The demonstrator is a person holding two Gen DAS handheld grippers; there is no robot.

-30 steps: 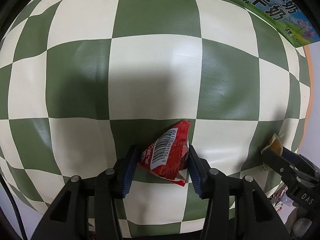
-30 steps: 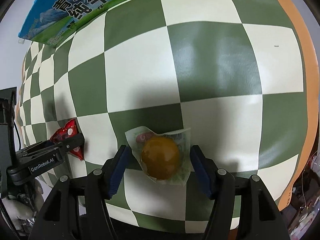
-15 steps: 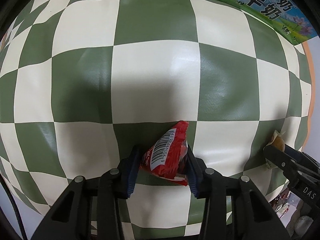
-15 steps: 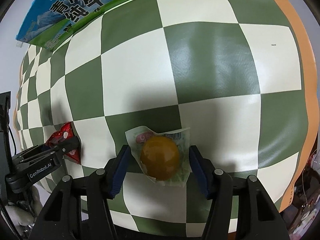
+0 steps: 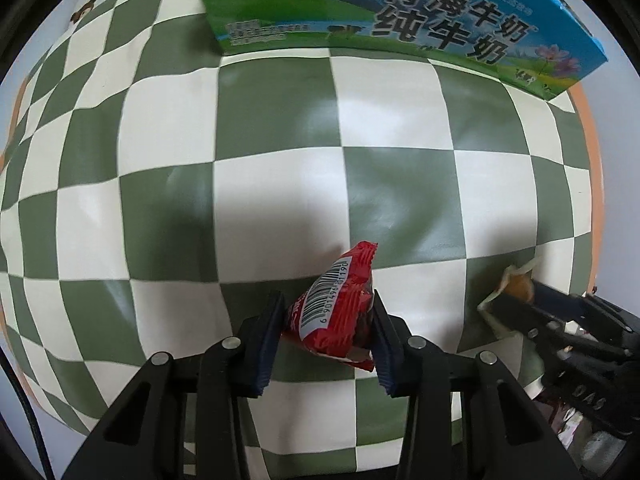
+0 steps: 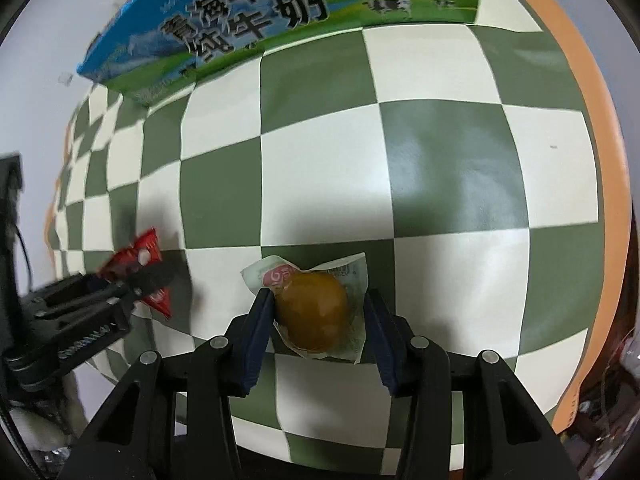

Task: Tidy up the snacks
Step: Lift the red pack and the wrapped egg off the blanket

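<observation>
A red snack packet (image 5: pixel 340 312) with a barcode label hangs a little above the checkered cloth (image 5: pixel 280 184), and my left gripper (image 5: pixel 328 320) is shut on it. The same packet (image 6: pixel 146 246) and left gripper (image 6: pixel 136 276) show at the left of the right wrist view. A brown bun in a clear wrapper (image 6: pixel 312 312) lies on the cloth between the fingers of my right gripper (image 6: pixel 318 312). Its jaws are closing, and the pads only meet the wrapper's edges. The bun (image 5: pixel 520 286) and right gripper (image 5: pixel 516 300) also appear at the right of the left wrist view.
A blue and green milk carton box (image 5: pixel 400 20) stands at the far edge of the cloth, seen again (image 6: pixel 240 28) in the right wrist view. The orange table edge (image 6: pixel 600 160) runs along the right. Dark clutter lies beyond the near corner.
My left gripper has risen with the red packet, and more of the milk box has come into view. The right jaws have narrowed around the bun.
</observation>
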